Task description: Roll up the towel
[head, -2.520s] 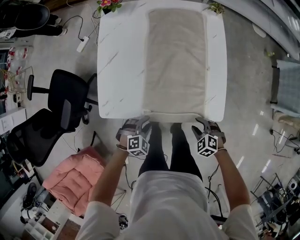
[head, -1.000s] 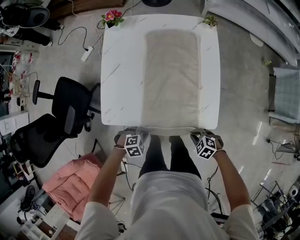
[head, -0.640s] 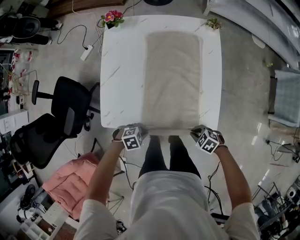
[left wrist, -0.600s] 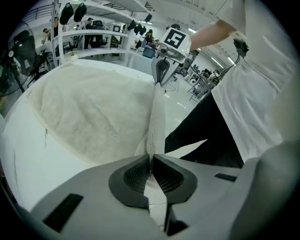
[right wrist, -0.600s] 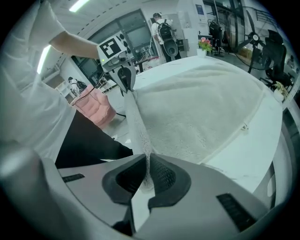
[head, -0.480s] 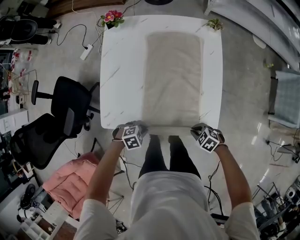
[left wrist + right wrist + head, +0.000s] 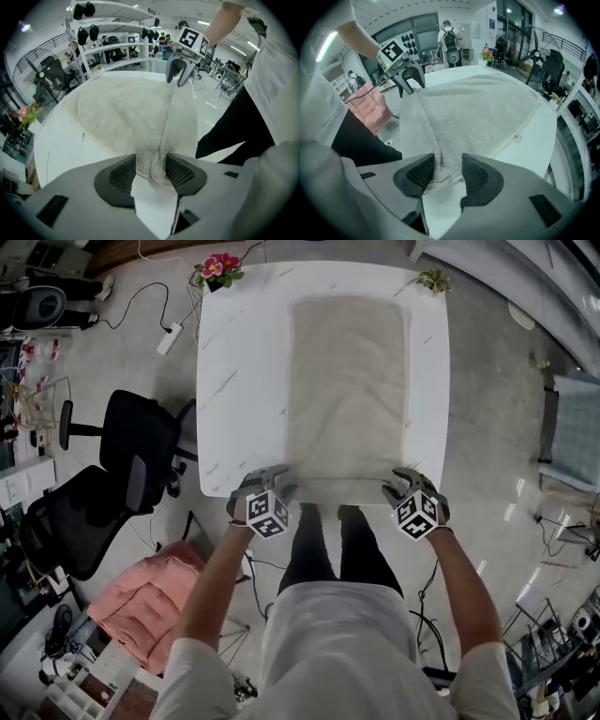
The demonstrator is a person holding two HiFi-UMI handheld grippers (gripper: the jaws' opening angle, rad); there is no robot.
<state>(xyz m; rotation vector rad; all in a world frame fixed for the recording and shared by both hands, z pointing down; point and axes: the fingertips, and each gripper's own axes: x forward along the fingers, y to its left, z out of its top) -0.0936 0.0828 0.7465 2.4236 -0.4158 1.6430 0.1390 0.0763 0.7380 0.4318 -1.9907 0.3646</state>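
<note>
- Nearest, the left hand-held gripper [image 7: 151,166] stands at the near left corner of the towel [image 7: 347,390]. Its jaws have just been opening and now stand spread. A puffed fold of the towel's near edge [image 7: 342,491] sits between the pads, which do not clamp it.
- Across from it, the right hand-held gripper [image 7: 445,171] is at the near right corner. Its jaws have likewise just been opening, and the same folded edge lies loosely between its pads.
- The step in hand looks like the very start of the roll: the near edge is turned over, and both grips are let go so they can be taken again.
- The next move probably calls for both jaws to close on the thicker fold together and turn it away from the person. The two ends need to stay level so the roll stays straight.
- Beyond the fold, the towel lies flat on the white surface [image 7: 239,381], a little right of its middle.
- Its long axis runs straight away from the person, with the short edges across, so the roll has nearly the whole length to go.
- Farthest off, the towel's far end stops short of the surface's far edge, between a flower pot [image 7: 217,263] and a small plant [image 7: 433,279] at the far corners.
</note>
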